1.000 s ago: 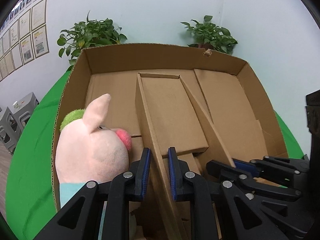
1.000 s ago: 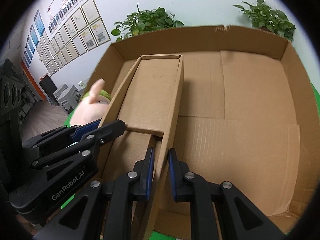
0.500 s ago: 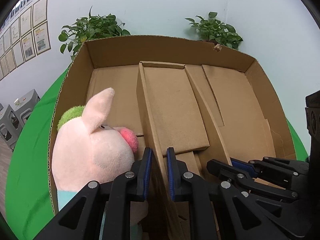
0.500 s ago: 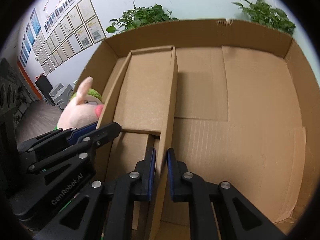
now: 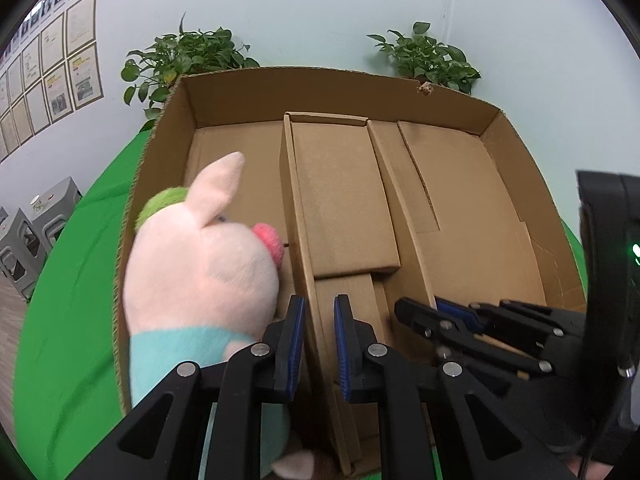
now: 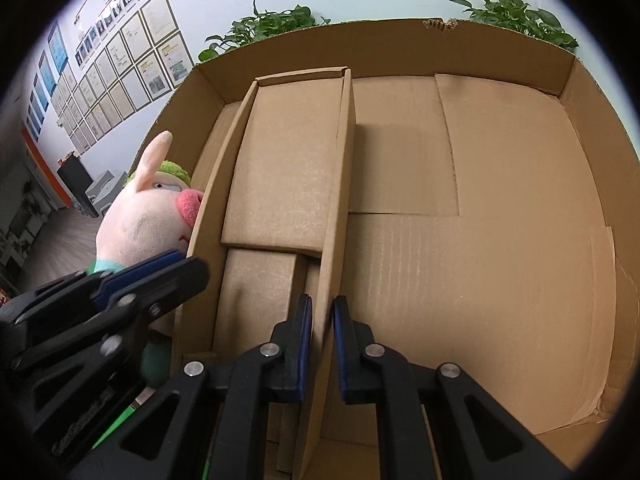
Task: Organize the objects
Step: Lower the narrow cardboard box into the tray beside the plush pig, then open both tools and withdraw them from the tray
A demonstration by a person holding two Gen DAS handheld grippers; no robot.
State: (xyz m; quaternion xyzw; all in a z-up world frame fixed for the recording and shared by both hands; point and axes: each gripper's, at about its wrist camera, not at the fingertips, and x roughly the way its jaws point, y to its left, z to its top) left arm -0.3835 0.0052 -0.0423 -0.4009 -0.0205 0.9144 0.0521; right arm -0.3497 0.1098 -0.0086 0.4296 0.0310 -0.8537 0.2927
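A large open cardboard box (image 5: 176, 128) (image 6: 592, 128) holds a smaller cardboard tray insert (image 5: 340, 200) (image 6: 288, 168) with two long side walls. My left gripper (image 5: 319, 342) is shut on the insert's left wall. My right gripper (image 6: 320, 344) is shut on the insert's right wall; it also shows in the left wrist view (image 5: 436, 312). A pink pig plush toy (image 5: 200, 268) (image 6: 152, 216) with a green cap and teal shirt sits in the box's left compartment, touching the insert's left wall.
The box stands on a green cloth-covered table (image 5: 68, 280). Two potted plants (image 5: 188, 56) (image 5: 424, 56) stand behind the box against a pale wall. Framed papers (image 6: 120, 60) hang on the left wall. Grey stools (image 5: 28, 232) stand on the floor at left.
Both grippers keep their hold on the insert's walls. The insert's right wall has swung more upright and parallel to the left one. The view has shifted slightly and the plush looks closer.
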